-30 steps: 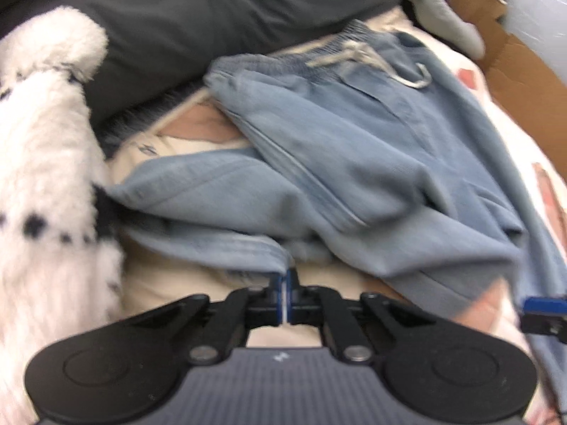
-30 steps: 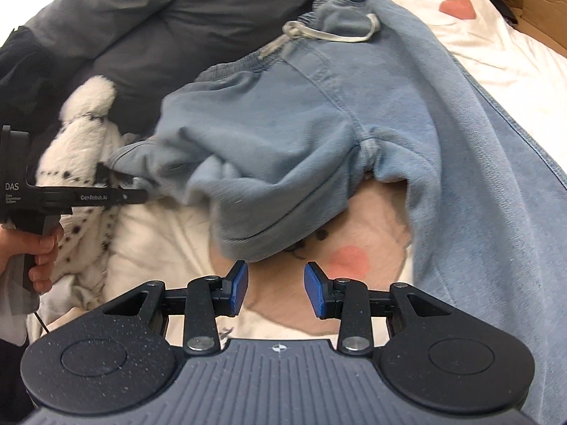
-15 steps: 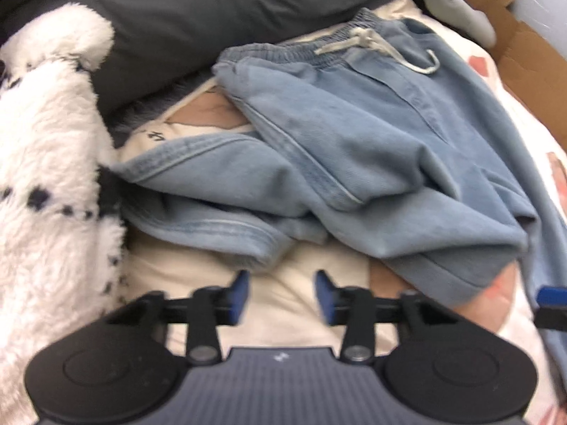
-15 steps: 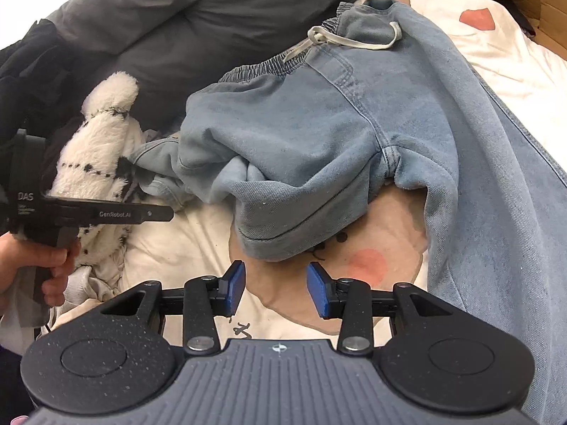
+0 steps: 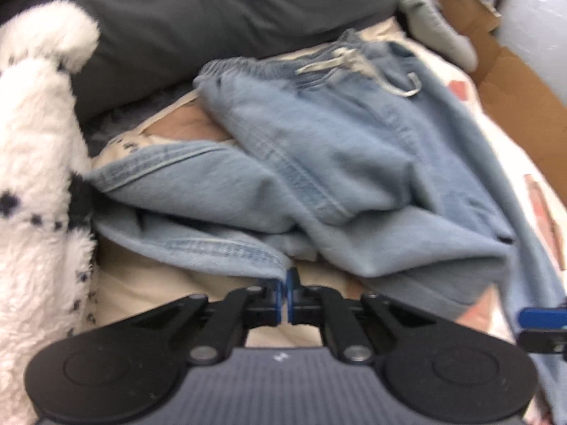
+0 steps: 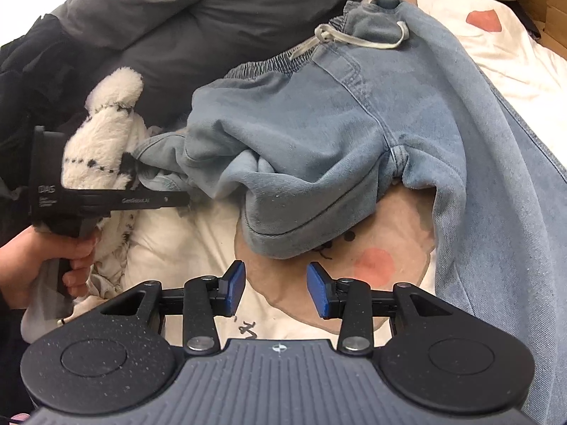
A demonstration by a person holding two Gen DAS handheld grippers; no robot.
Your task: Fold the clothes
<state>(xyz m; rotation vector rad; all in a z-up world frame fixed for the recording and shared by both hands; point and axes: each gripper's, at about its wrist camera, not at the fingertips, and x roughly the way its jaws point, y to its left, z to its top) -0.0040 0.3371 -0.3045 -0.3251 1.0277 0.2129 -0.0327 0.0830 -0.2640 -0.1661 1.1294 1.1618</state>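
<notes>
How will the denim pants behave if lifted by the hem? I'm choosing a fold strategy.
The denim pants look floppy: they lie bunched in soft folds, so they'd likely drape and sag. The left gripper pinches one hem only, so the rest would probably trail and drag across the sheet.

Right wrist view: black handheld left gripper point(image 6: 187, 198) carries white lettering, "DAS" on its rear block and "GenRobot.AI" along its side bar; smaller lines under "DAS" unreadable. Cream printed bed sheet point(image 6: 198, 248) shows dark handwritten-style marks, illegible. Left wrist view: no legible text.

Cream printed bed point(image 6: 198, 244) carries jeans point(image 6: 354, 134), plush toy point(image 6: 102, 141), grey duvet point(image 6: 212, 17).
</notes>
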